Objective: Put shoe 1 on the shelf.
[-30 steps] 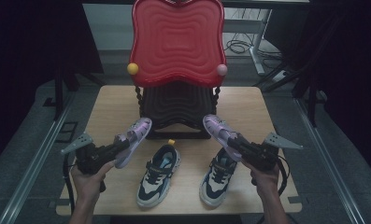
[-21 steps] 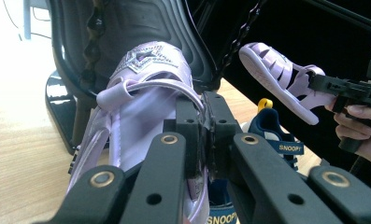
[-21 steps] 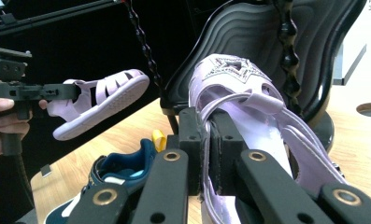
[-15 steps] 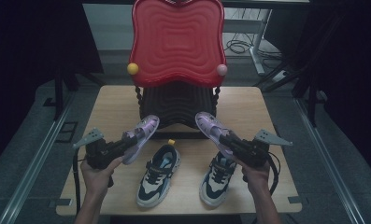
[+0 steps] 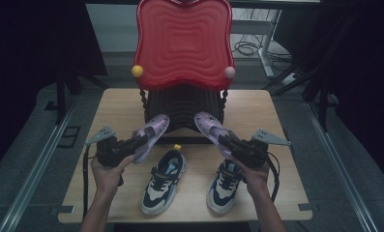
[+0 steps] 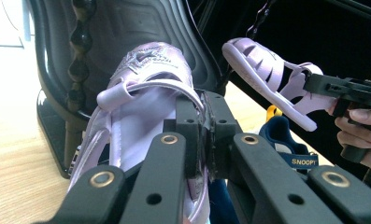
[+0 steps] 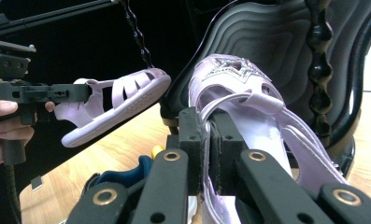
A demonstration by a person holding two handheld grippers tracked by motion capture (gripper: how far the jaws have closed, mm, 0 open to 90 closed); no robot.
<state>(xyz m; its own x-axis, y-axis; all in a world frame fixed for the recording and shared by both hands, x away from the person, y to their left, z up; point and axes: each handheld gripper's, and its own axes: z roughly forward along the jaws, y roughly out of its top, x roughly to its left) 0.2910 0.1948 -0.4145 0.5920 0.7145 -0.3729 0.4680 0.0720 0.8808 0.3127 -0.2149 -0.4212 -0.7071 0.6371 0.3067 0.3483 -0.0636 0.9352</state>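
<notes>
Word "SNOOPY" in yellow capitals on strap of navy sneaker (image 6: 293, 151), at four o'clock in left gripper view. No other readable text.

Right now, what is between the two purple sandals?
In the high view, only bare table and the chair's dark base show between the left sandal and right sandal.
</notes>
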